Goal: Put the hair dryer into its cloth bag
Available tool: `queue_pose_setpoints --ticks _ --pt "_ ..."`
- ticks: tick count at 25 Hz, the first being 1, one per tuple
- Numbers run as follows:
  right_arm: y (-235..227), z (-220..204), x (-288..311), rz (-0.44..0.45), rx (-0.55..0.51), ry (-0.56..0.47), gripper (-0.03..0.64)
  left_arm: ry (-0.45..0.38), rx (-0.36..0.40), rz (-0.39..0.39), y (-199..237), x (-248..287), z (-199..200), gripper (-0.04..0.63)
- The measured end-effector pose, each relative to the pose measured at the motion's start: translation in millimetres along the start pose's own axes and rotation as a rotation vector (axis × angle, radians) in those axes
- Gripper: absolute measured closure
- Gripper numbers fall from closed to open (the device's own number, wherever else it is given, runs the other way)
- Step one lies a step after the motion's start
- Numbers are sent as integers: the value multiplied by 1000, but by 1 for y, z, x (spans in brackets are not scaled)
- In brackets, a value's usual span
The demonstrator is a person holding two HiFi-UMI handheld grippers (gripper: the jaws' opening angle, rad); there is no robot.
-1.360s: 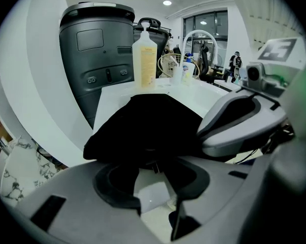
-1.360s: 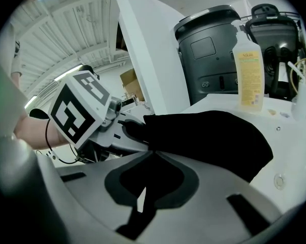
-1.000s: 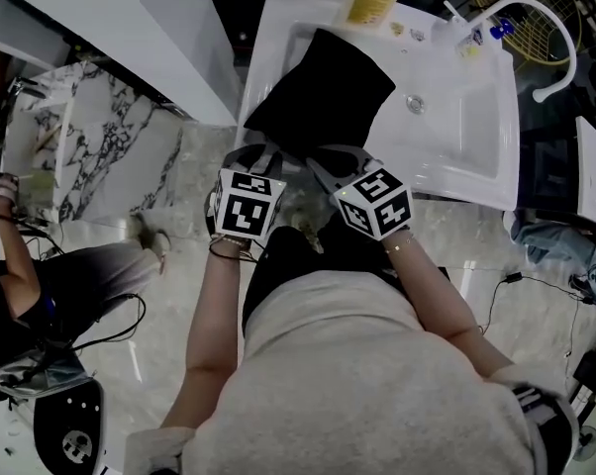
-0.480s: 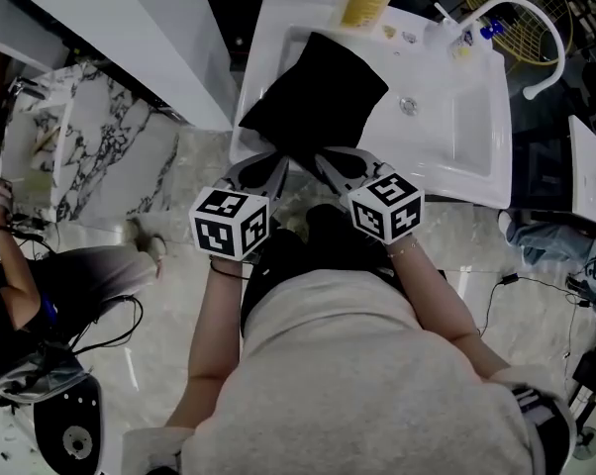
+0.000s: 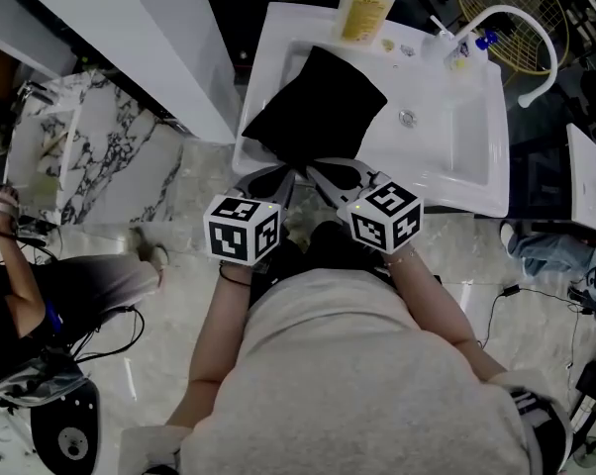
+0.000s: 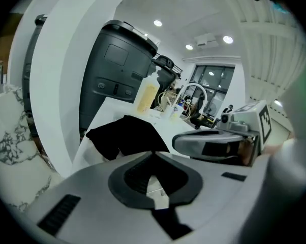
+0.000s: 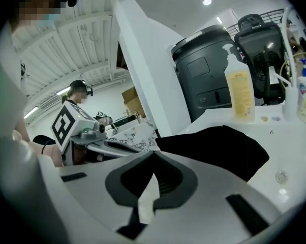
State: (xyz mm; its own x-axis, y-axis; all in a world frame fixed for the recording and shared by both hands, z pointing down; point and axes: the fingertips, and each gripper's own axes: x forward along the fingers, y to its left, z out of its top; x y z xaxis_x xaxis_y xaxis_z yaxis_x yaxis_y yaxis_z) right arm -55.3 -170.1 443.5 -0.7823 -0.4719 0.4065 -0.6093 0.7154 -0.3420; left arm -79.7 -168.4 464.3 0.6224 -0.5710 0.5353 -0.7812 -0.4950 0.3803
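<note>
The black cloth bag (image 5: 318, 102) lies bulging on the near left part of the white sink top (image 5: 476, 181); no hair dryer shows outside it. My left gripper (image 5: 280, 173) and right gripper (image 5: 315, 167) hang side by side just short of the bag's near edge, apart from it. Both have just been closing and are now shut with nothing between the jaws. In the left gripper view the bag (image 6: 125, 133) lies ahead and the right gripper (image 6: 181, 142) is alongside. In the right gripper view the bag (image 7: 219, 144) is ahead and the left gripper (image 7: 135, 149) is to the left.
A yellow soap bottle (image 5: 362, 8) stands at the sink's back edge, and a white curved faucet (image 5: 521, 28) at its far right. A white partition (image 5: 169, 38) rises left of the sink. A dark grey bin (image 6: 117, 70) stands behind. Another person (image 5: 21, 295) sits at far left.
Both grippers have drawn back a little from the bag's near edge and their jaws have closed. The bag lies where it was.
</note>
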Motion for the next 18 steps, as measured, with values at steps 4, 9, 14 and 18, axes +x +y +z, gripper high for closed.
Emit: queue_pose_setpoints --ticks 4,9,14,18 --pt "5 1 -2 -11 -20 -4 618 3 -22 14 -2 -1 0 580" --pt "9 0 -4 -13 -38 -8 618 6 -17 18 -5 -2 -4 580" --pt "18 0 -5 1 -52 -6 618 12 -12 24 -6 -5 -5 580" --pt "22 0 -6 7 -61 0 618 12 -17 29 -6 -6 -6 580"
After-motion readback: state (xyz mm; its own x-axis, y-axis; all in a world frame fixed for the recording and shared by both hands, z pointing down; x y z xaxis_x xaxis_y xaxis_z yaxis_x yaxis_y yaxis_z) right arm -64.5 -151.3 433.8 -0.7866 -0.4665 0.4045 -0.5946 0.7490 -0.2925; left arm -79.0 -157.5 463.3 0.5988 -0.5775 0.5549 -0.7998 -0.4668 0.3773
